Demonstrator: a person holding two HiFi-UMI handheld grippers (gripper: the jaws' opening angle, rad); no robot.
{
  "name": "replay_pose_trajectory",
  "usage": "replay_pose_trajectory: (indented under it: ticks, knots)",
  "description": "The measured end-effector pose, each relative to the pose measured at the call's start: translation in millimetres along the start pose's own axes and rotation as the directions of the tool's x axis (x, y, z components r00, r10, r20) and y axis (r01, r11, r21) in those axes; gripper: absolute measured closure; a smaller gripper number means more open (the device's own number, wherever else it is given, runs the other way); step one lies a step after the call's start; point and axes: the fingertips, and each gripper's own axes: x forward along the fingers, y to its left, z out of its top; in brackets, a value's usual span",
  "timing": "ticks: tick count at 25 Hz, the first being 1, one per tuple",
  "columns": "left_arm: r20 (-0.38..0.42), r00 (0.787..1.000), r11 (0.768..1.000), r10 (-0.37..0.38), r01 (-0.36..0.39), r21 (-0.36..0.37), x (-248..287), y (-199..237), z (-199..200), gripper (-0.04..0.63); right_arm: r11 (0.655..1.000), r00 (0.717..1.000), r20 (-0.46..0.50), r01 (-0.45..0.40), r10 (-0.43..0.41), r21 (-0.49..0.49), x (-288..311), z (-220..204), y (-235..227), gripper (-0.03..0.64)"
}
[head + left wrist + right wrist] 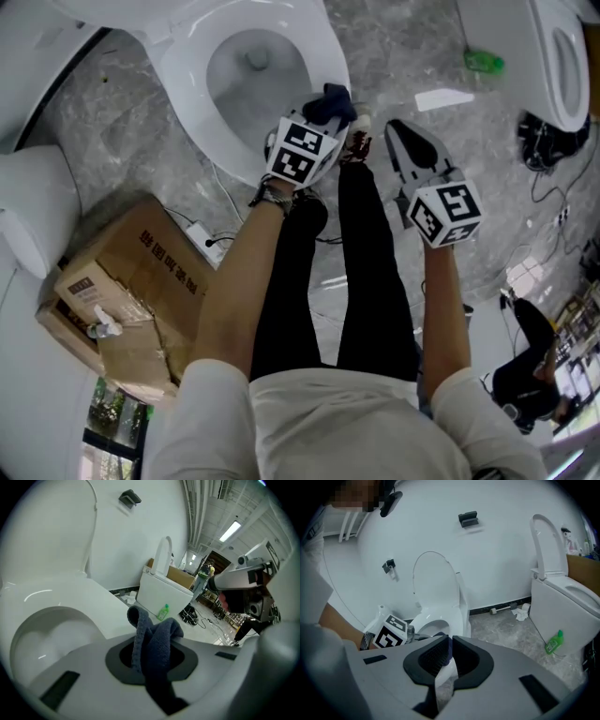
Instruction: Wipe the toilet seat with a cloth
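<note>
Cloth (157, 634): dark blue and nubbly, bunched into folds. You have it pinched between the jaws of your left gripper (151, 660), with loose loops standing up past the tips.
Cloth position: at the seat's near edge; contact can't be made out.
Toilet seat (190, 86): white, glossy oval ring, lying down flat on the bowl.
</note>
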Motion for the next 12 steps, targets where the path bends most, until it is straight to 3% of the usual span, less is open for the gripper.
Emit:
replay_pose_trajectory:
  ticks: [6, 12]
  knots:
    - [-0.057, 0.998, 0.999, -0.026, 0.027, 0.028, -15, -28, -32, 0.552, 0.999, 1.000, 0.015, 0.016, -0.016, 0.049, -3, -5, 1, 0.571]
    - [-0.121, 0.990, 0.995, -0.073, 0.081, 0.064, -30, -48, -63, 0.552, 0.999, 1.000, -0.009, -0.005, 0.005, 0.037, 8, -12, 13, 0.571]
